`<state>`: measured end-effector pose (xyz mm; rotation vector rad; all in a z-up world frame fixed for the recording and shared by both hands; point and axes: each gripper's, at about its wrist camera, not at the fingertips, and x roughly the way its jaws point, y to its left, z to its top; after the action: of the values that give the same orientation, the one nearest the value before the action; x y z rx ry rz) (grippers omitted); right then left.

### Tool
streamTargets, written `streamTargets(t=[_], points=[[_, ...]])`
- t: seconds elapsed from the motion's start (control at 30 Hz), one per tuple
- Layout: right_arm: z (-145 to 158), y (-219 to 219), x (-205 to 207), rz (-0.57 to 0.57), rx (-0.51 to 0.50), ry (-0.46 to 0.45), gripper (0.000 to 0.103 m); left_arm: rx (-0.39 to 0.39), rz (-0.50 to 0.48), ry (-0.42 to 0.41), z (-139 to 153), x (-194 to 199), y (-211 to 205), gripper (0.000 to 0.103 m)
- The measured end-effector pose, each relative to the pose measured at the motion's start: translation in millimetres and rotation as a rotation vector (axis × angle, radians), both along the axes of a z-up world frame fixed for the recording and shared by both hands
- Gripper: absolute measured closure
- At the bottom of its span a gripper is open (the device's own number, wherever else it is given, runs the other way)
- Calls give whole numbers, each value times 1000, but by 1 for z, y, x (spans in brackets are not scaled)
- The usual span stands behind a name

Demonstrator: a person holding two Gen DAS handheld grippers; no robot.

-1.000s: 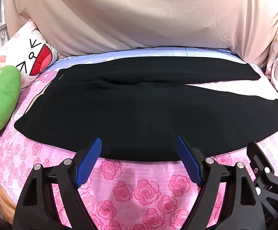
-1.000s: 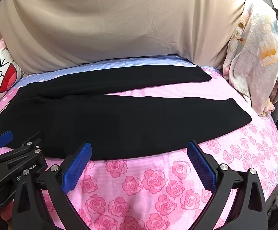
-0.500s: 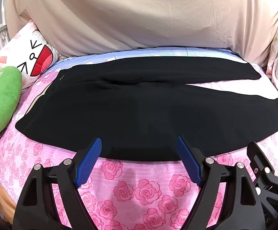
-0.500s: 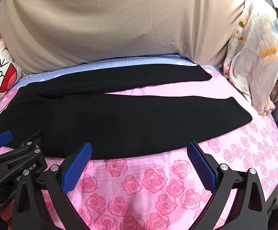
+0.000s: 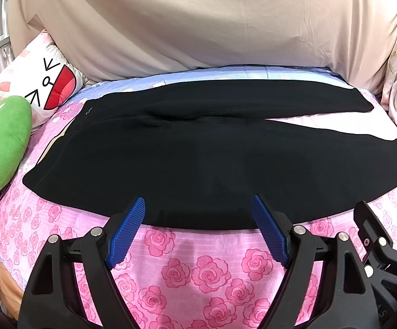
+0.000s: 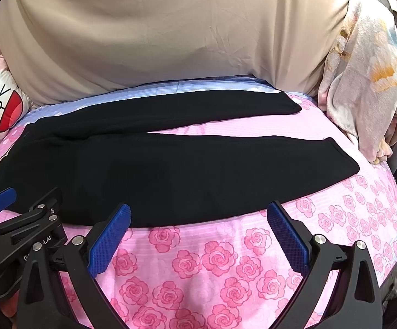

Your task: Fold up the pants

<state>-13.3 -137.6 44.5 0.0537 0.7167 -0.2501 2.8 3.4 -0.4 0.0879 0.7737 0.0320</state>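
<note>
Black pants (image 5: 198,159) lie flat on the pink rose bedsheet (image 5: 198,271), waist at the left, both legs stretched to the right with a narrow gap between them. They also show in the right wrist view (image 6: 171,172). My left gripper (image 5: 198,213) is open and empty, just in front of the near edge of the pants at their middle. My right gripper (image 6: 198,219) is open and empty, just in front of the near leg's edge. The left gripper also shows at the lower left of the right wrist view (image 6: 12,213).
A beige sheet (image 5: 198,27) hangs behind the bed. A cartoon-face pillow (image 5: 39,82) and a green plush (image 5: 3,142) lie at the left. A floral blanket (image 6: 362,96) is bunched at the right bed edge.
Both views have shifted very slightly; the pants sit a little lower in the left wrist view. The pants have not moved and both grippers stay open.
</note>
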Motion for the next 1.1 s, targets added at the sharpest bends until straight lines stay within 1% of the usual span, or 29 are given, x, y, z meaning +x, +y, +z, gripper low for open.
streamTargets(t=[0.8,1.1], points=[[-4,-4,-2,1,2,9,5,14,3,4,-2,2,0,24],[-4,-2,4,-3,1,16,5,24,6,6,-3,5,0,24]])
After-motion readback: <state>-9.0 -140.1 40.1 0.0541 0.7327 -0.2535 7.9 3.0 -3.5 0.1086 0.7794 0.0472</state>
